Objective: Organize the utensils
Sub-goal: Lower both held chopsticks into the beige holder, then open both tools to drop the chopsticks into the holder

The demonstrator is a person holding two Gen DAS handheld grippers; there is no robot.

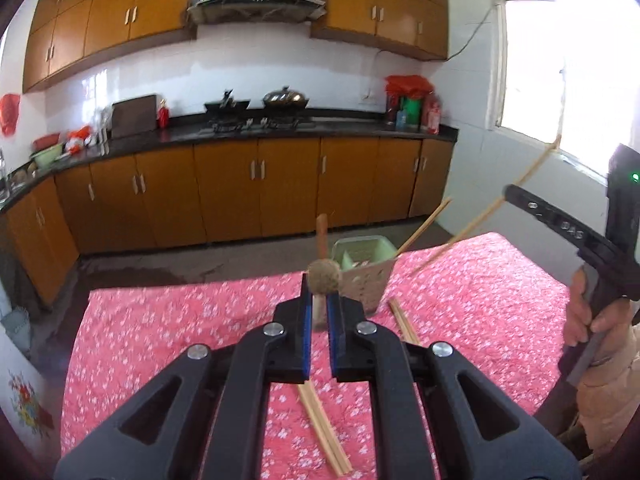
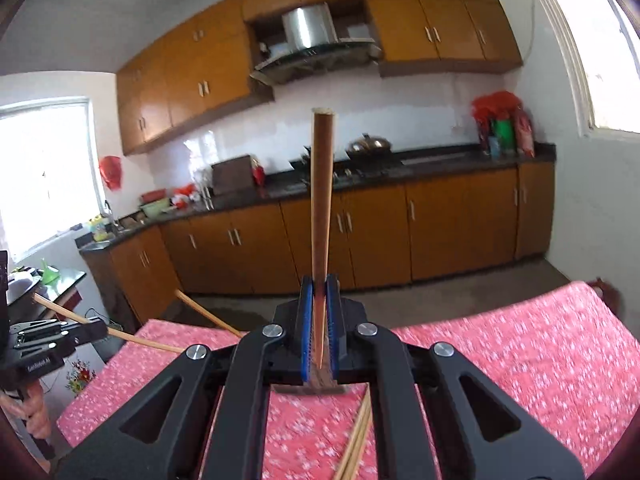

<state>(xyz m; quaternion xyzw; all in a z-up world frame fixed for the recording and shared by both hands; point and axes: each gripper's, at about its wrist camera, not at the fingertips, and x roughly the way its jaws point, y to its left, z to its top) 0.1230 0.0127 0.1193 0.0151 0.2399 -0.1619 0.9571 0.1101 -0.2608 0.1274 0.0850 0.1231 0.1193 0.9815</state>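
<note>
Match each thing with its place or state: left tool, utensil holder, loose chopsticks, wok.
Things:
1. left tool
2. utensil holder
3. loose chopsticks
4. wok

Places or states:
A. lying flat on the pink cloth
B. on the stove
C. shut on a held chopstick
D. standing near the cloth's far edge

Pairs: 1-C, 2-D, 3-A, 4-B

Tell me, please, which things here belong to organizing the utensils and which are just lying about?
Job in hand:
- left gripper, shut on left chopstick
- right gripper, shut on right chopstick
- loose chopsticks
- holder

Lying about:
- wok
- board
- bottles
</note>
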